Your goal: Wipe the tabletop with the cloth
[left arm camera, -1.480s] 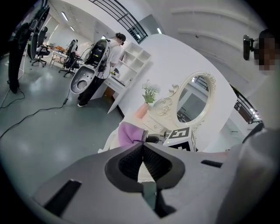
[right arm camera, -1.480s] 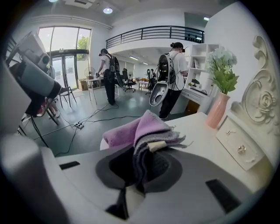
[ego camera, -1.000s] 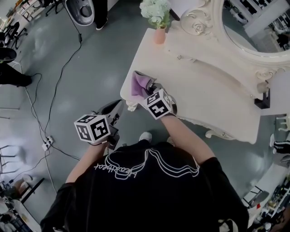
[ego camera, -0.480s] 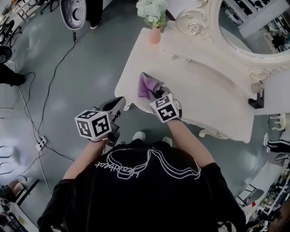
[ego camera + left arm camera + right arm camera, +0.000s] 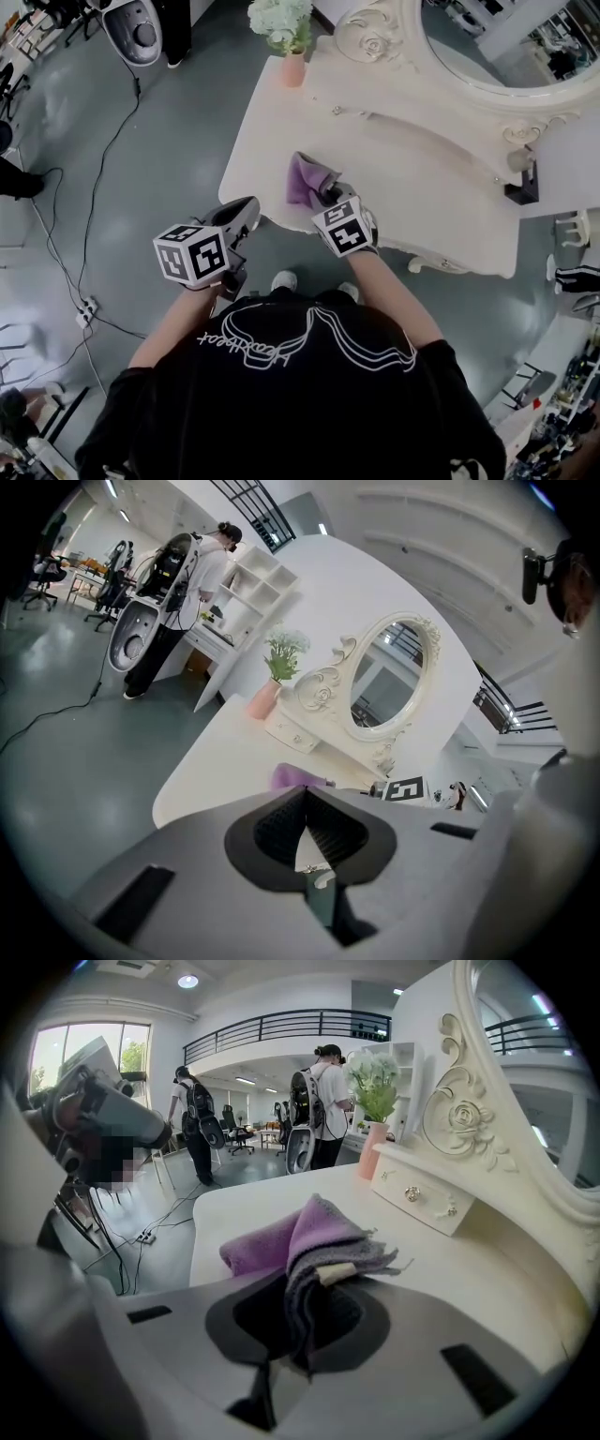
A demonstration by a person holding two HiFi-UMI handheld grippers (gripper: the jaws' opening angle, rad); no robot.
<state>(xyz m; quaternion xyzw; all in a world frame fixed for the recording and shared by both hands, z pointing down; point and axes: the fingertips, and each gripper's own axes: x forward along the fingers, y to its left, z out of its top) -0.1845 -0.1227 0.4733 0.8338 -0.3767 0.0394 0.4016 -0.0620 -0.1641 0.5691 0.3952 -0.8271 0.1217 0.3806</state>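
This is a large open studio hall, not a home, with one homely corner staged in it. Ahead of the right tongs (image 5: 306, 1302) stands an ornate white dressing table (image 5: 281, 122) with an oval mirror (image 5: 469, 42) and a pink vase of flowers (image 5: 292, 66). Left of the left tongs (image 5: 246, 214) spreads a bare grey floor (image 5: 178, 131), crossed by black cables (image 5: 110, 155) that run to a power strip (image 5: 86, 307). Far beyond the right tongs, 2 people wearing backpack rigs (image 5: 317, 1101) stand under a railed mezzanine (image 5: 281, 1024) and tall windows (image 5: 89, 1054). Office chairs (image 5: 39, 581) stand far off.
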